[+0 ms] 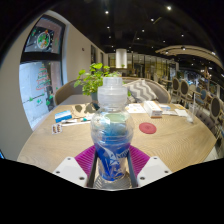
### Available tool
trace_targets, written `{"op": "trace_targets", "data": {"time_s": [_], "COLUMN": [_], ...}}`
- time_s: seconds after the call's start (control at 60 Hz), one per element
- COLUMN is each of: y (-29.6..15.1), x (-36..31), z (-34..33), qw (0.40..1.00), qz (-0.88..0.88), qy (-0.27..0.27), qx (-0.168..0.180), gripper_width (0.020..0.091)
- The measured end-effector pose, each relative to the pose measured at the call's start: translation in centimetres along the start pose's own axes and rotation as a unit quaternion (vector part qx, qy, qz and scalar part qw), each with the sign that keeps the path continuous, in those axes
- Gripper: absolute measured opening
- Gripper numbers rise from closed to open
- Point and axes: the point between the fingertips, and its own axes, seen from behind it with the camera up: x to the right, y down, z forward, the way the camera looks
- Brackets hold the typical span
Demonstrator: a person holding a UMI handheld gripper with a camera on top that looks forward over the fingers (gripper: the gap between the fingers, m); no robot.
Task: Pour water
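Observation:
A clear plastic water bottle [111,125] with a blue label and a white cap stands upright between my fingers, filling the middle of the gripper view. My gripper [111,160] is shut on the bottle, both pink pads [85,157] pressing its lower body from either side. The bottle hangs above a round light wooden table [170,145]. Its base is hidden between the fingers.
A green potted plant [95,78] stands behind the bottle. A red round coaster [147,127] lies to the right on the table. Small items and a blue packet [63,118] sit at the left, papers [165,108] at the far right. Chairs ring the table.

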Motion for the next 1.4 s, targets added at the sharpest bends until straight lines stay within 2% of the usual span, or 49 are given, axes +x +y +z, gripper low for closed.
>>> {"op": "trace_targets", "data": {"time_s": [0.067,0.133,0.167,0.183,0.217,0.25,0.35,0.483,0.583,0.683,0.8,0.917,0.983,1.167,1.25,1.283,1.4], "y": [0.1,0.1,-0.1,-0.3,-0.8,-1.4,-3.9,-9.5,-14.8,-19.3,-22.4,-23.5,-23.5,-23.8,-23.3,-22.8,-21.2], "x": [-0.1,-0.6,-0.8,-0.9,-1.2,-1.6,-4.2,-7.8,-10.7,-13.1,-14.4,-14.6,-14.6,-12.5,-11.7,-11.5,-11.5], "z": [0.2,0.2,0.0,-0.1,-0.3,-0.4,-0.7,-0.6,-0.6,0.6,2.0,4.1,6.3,8.3,10.0,10.5,11.3], "qw": [1.000,1.000,1.000,1.000,1.000,1.000,0.999,0.996,0.985,0.955,0.880,0.761,0.683,0.476,0.396,0.380,0.396], "qz": [0.001,-0.002,-0.003,-0.005,-0.011,-0.019,-0.024,0.025,0.102,0.217,0.401,0.570,0.650,0.803,0.847,0.857,0.855], "qy": [0.000,-0.007,-0.009,-0.010,-0.010,-0.014,-0.034,-0.071,-0.123,-0.190,-0.254,-0.309,-0.331,-0.355,-0.348,-0.344,-0.326], "qx": [0.001,-0.003,-0.003,-0.002,0.002,0.005,0.016,0.044,0.065,0.068,0.032,-0.016,-0.030,-0.054,-0.059,-0.059,-0.071], "gripper_width": [0.0461,0.0392,0.0386,0.0346,0.0347,0.0316,0.0314,0.0314,0.0314,0.0314,0.0313,0.0311,0.0310,0.0311,0.0310,0.0308,0.0308]}}
